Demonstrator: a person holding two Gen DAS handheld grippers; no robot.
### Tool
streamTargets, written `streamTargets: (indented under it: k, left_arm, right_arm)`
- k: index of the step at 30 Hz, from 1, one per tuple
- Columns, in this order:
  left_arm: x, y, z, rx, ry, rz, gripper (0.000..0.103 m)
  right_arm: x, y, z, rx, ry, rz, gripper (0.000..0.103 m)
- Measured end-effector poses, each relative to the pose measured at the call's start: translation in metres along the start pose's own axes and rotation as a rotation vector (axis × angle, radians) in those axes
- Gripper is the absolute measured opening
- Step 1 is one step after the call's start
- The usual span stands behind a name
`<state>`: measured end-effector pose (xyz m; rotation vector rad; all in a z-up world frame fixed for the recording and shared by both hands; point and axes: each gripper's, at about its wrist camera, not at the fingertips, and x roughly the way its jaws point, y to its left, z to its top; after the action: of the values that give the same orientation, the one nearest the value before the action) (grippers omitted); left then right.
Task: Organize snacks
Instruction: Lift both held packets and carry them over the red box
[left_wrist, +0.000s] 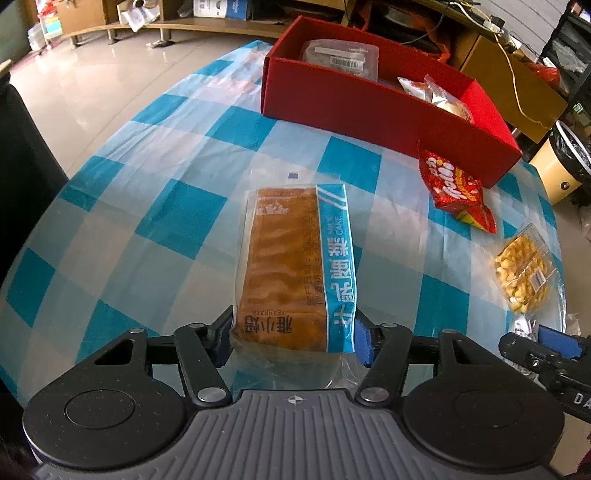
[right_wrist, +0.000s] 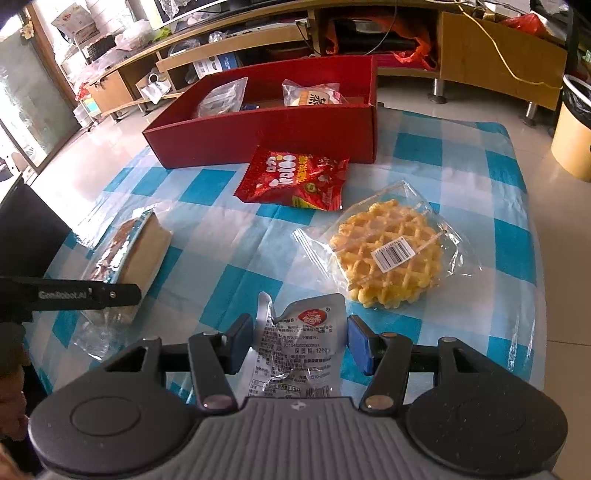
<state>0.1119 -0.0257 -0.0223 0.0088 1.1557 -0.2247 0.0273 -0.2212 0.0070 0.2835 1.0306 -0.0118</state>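
My left gripper has its pads on both sides of the near end of a wrapped milk cake with a blue label strip, which lies on the checked tablecloth. The cake also shows in the right wrist view. My right gripper has its pads around a silver foil snack pouch; whether they press it is unclear. A red box at the far side holds several wrapped snacks; it also shows in the right wrist view. A red snack bag and a wrapped waffle lie loose.
The blue and white checked tablecloth covers the table, whose edge curves off to the left. The red bag and waffle lie right of the cake. Wooden furniture and a bin stand on the floor beyond.
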Motion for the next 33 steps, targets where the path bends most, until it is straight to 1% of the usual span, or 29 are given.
streamTargets:
  k: [5,8,10,11,15,17,19,21,25,33]
  left_arm:
    - [0.000,-0.001,0.000,0.000,0.000,0.005,0.067]
    - [0.007,-0.001,0.002,-0.004,0.023,0.002,0.072]
    - [0.012,-0.001,0.004,-0.027,0.015,0.012,0.085]
    - [0.014,-0.002,0.007,-0.034,0.010,0.009,0.088]
    - [0.024,-0.008,0.015,-0.019,-0.015,0.073,0.092]
    - [0.024,-0.014,0.015,0.005,-0.018,0.111,0.085]
    - [0.020,-0.018,0.012,0.030,-0.031,0.100,0.072]
    - [0.015,-0.017,0.012,0.022,-0.029,0.082,0.068]
    - [0.011,-0.012,0.009,-0.011,-0.005,0.043,0.066]
    - [-0.008,-0.020,0.009,-0.007,-0.036,-0.008,0.065]
  right_arm:
    - [-0.002,0.002,0.001,-0.005,-0.007,0.012,0.055]
    - [-0.002,0.002,0.002,-0.005,-0.002,0.010,0.055]
    - [-0.002,0.004,0.001,-0.011,0.002,0.012,0.055]
    - [0.000,0.004,0.001,-0.013,0.006,0.012,0.055]
    - [0.002,0.006,0.001,-0.022,0.016,0.011,0.055]
    - [0.003,0.006,0.001,-0.024,0.018,0.010,0.055]
    - [0.002,0.006,0.001,-0.028,0.017,0.006,0.055]
    - [0.001,0.006,0.002,-0.030,0.011,0.004,0.055]
    - [-0.003,0.009,0.004,-0.044,-0.011,-0.005,0.055]
    - [-0.011,0.015,0.014,-0.067,-0.053,-0.016,0.055]
